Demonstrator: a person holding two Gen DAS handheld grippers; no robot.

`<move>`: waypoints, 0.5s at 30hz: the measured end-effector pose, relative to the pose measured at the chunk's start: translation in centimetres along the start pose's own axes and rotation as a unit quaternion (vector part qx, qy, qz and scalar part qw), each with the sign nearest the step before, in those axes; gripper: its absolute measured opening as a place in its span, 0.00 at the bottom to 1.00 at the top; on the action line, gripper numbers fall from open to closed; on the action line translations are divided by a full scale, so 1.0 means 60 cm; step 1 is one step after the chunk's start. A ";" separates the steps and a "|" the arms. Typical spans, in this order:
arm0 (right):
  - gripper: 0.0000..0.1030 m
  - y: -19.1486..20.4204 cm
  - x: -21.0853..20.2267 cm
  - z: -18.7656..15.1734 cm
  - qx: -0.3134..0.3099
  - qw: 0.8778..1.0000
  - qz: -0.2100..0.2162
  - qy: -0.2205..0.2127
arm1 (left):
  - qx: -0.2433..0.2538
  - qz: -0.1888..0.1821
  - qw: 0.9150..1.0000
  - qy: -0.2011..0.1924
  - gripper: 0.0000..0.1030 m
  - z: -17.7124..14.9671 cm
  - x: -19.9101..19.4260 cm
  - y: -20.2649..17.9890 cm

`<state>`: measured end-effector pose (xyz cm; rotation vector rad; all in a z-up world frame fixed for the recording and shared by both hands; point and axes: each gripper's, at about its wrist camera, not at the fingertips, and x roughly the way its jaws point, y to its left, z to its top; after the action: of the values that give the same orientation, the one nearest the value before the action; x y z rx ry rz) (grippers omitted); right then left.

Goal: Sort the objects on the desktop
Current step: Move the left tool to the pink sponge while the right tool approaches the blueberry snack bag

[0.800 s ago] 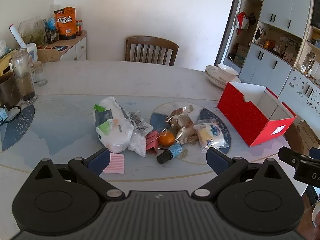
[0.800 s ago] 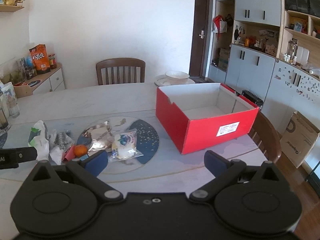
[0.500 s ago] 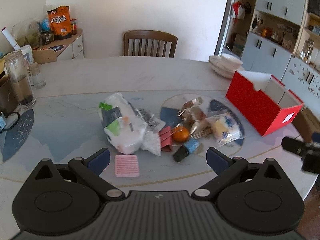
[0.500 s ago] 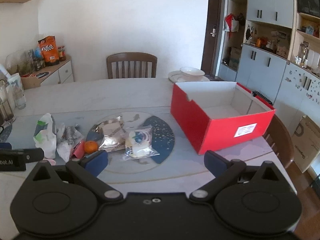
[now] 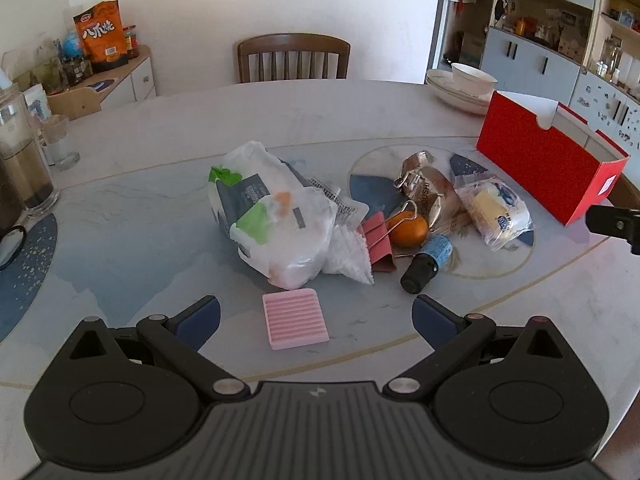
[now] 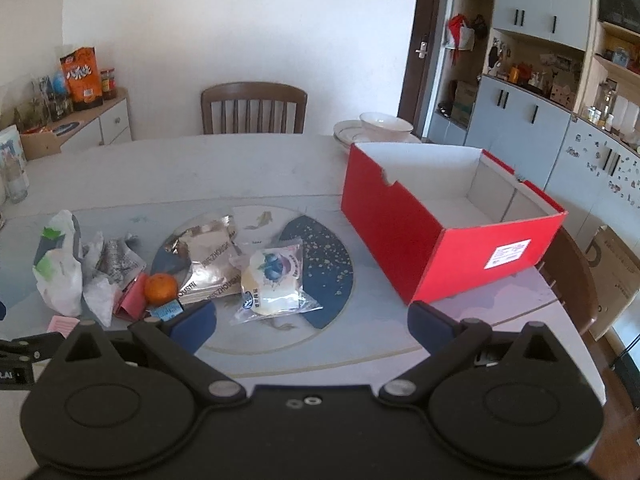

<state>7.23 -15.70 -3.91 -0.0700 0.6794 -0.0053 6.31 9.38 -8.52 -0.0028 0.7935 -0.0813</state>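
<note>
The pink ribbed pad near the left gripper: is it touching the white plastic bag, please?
Apart. In the left wrist view, a strip of bare table separates the pink ribbed pad from the white plastic bag.

Black hand-held gripper [image 5: 316, 316] bodies, round pivot housings, silver screws, dark blue finger pads [image 6: 192, 322].

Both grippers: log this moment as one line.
left gripper open, empty | right gripper open, empty | red box empty | pink pad nearest left
</note>
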 end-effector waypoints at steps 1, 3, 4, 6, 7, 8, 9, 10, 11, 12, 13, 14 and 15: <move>0.99 0.002 0.007 0.000 -0.003 1.000 0.001 0.002 | 0.002 0.002 1.000 0.002 0.99 -0.001 0.005 0.001; 0.98 0.005 0.022 0.001 -0.011 1.000 0.005 0.006 | 0.006 0.004 1.000 0.005 0.99 -0.003 0.013 0.002; 0.98 0.006 0.032 0.002 -0.016 1.000 0.006 0.009 | 0.006 0.004 1.000 0.008 0.99 -0.005 0.018 0.003; 0.97 0.008 0.048 0.004 -0.023 1.000 0.010 0.015 | 0.006 0.007 1.000 0.016 0.99 -0.008 0.027 0.005; 0.97 0.008 0.056 0.006 -0.025 0.999 0.013 0.018 | 0.006 0.010 1.000 0.019 0.99 -0.009 0.031 0.006; 0.97 0.008 0.065 0.008 -0.028 0.999 0.016 0.020 | 0.005 0.011 1.000 0.021 0.99 -0.011 0.033 0.007; 0.97 0.008 0.073 0.010 -0.031 0.999 0.018 0.022 | 0.004 0.011 1.000 0.024 0.99 -0.012 0.037 0.007; 0.96 0.009 0.082 0.013 -0.034 0.999 0.019 0.025 | 0.004 0.014 1.000 0.027 0.99 -0.012 0.042 0.007; 0.96 0.009 0.091 0.015 -0.037 0.999 0.020 0.028 | 0.004 0.018 0.999 0.030 0.99 -0.013 0.047 0.007; 0.95 0.009 0.100 0.017 -0.038 0.999 0.021 0.030 | 0.005 0.023 0.999 0.032 0.98 -0.013 0.051 0.007; 0.95 0.009 0.108 0.020 -0.039 0.998 0.022 0.034 | 0.004 0.026 0.999 0.035 0.96 -0.013 0.057 0.008; 0.93 0.009 0.116 0.023 -0.039 0.998 0.023 0.037 | 0.003 0.027 0.999 0.039 0.94 -0.013 0.062 0.008; 0.93 0.009 0.123 0.025 -0.040 0.998 0.025 0.039 | 0.002 0.028 0.999 0.043 0.93 -0.012 0.067 0.009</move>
<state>13.88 -15.30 -7.42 -0.1297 0.7598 0.0666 8.60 9.63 -11.90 0.0274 0.8783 -0.0311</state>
